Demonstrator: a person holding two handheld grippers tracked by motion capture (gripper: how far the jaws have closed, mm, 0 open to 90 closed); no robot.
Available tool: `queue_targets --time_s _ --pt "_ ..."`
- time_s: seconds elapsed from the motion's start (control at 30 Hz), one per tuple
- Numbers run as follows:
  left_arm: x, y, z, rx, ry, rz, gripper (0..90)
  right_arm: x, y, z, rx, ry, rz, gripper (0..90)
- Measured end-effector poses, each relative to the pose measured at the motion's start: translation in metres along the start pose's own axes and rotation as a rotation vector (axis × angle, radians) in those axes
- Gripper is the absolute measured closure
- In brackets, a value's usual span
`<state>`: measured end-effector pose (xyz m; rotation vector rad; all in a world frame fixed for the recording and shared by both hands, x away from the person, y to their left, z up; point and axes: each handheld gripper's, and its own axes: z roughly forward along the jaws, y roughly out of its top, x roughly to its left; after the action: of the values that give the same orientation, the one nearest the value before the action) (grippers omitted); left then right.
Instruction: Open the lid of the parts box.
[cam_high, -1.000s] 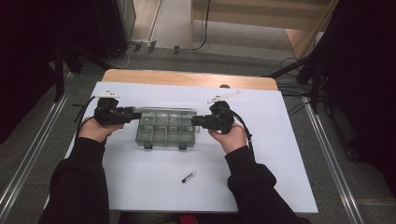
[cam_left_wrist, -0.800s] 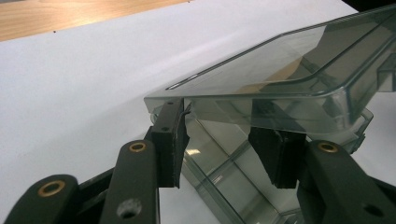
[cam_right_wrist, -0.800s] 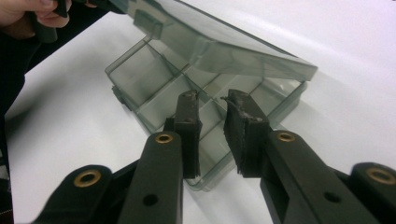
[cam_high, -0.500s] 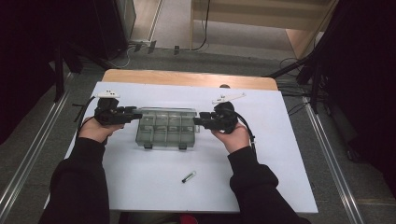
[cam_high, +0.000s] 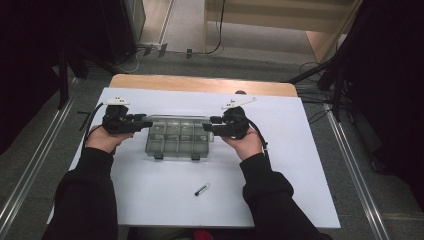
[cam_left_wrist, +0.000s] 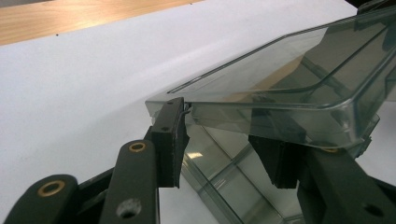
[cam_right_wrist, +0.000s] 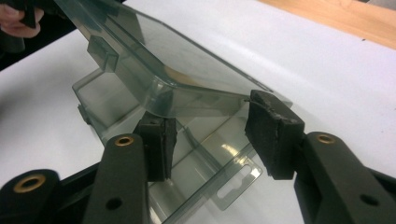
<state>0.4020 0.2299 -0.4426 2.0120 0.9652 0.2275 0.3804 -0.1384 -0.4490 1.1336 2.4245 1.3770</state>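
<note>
A clear plastic compartment box (cam_high: 177, 140) lies mid-table on the white sheet. My left gripper (cam_high: 147, 123) is at its left end and my right gripper (cam_high: 212, 125) at its right end. In the left gripper view the box's lid (cam_left_wrist: 280, 79) is tilted up off the base (cam_left_wrist: 224, 186). It lies across my left gripper (cam_left_wrist: 224, 149), whose jaws stand apart, one pad (cam_left_wrist: 170, 140) at the lid's corner. My right gripper (cam_right_wrist: 210, 135) has just been opening. The lid (cam_right_wrist: 187, 65) spans both its pads, and one pad (cam_right_wrist: 273, 135) touches the lid's corner.
A small dark pen-like stick (cam_high: 202, 189) lies on the white sheet (cam_high: 150, 200) in front of the box. A wooden tabletop strip (cam_high: 200, 84) runs along the far edge. The box's hang tab (cam_right_wrist: 233, 186) points toward my right gripper.
The right gripper has edged slightly left toward the box's right end. The left hand and the box have stayed in place.
</note>
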Motion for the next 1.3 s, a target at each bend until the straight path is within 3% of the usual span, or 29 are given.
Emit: queue_targets --time_s 0.3,1.3 --pt "0.001 0.003 0.000 -0.025 0.012 -0.014 55.1 -0.006 0.004 0.001 -0.026 -0.002 0.036 56.4" --pt "0.007 0.021 0.010 -0.076 0.035 -0.041 55.0 -0.015 0.023 0.014 -0.075 -0.067 0.059 56.8"
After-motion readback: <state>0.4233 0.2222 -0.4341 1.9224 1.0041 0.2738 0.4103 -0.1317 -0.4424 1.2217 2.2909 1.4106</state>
